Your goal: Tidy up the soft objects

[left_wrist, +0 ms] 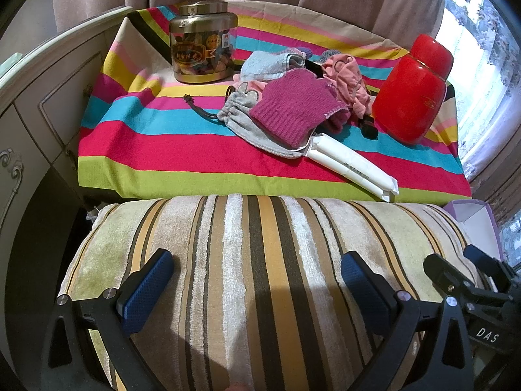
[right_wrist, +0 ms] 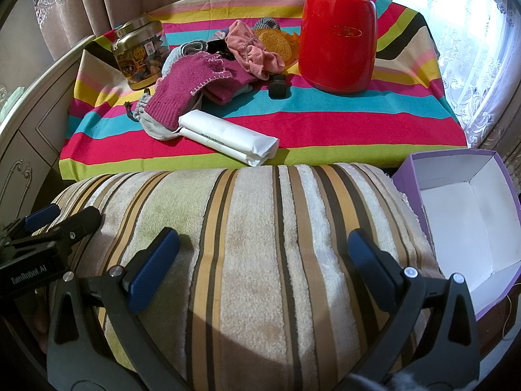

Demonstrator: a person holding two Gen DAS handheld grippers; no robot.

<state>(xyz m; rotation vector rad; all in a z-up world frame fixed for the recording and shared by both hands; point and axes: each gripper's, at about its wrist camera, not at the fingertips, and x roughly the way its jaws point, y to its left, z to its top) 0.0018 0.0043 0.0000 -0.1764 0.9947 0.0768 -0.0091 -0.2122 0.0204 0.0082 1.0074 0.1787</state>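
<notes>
Leftmost on the striped tablecloth [left_wrist: 182, 150] stands one clear jar [left_wrist: 202, 44] with a metal lid, filled with small wrapped pieces. Next comes the heap of soft things, which I count as follows: one light blue towel [left_wrist: 264, 64] at the back, one grey drawstring pouch [left_wrist: 242, 120] with its cord trailing left, one magenta knitted piece [left_wrist: 294, 106] lying over the pouch, and one crumpled pink cloth [left_wrist: 346, 79] against the far side of the heap. From the right wrist view, one round orange sponge [right_wrist: 273, 45] shows behind the pink cloth (only partly visible), with a bit of checked fabric [right_wrist: 267, 23] behind that. Two long white wrapped packets [left_wrist: 353, 166] lie side by side, one end tucked under the pouch and the other reaching the near table edge. One small dark object [right_wrist: 277, 87] sits on the blue stripe near the heap; what it is cannot be told. Further right stands one red flask [left_wrist: 412, 89], upright.

Nearer the cameras lies one striped plush cushion [left_wrist: 260, 277], and both grippers hover over it. The left gripper [left_wrist: 257, 290] has its fingers spread wide with nothing between them; the right gripper [right_wrist: 265, 267] likewise stands wide and empty. At far right, beside the cushion, sits one purple cardboard box [right_wrist: 469, 215] with a white inside.
</notes>
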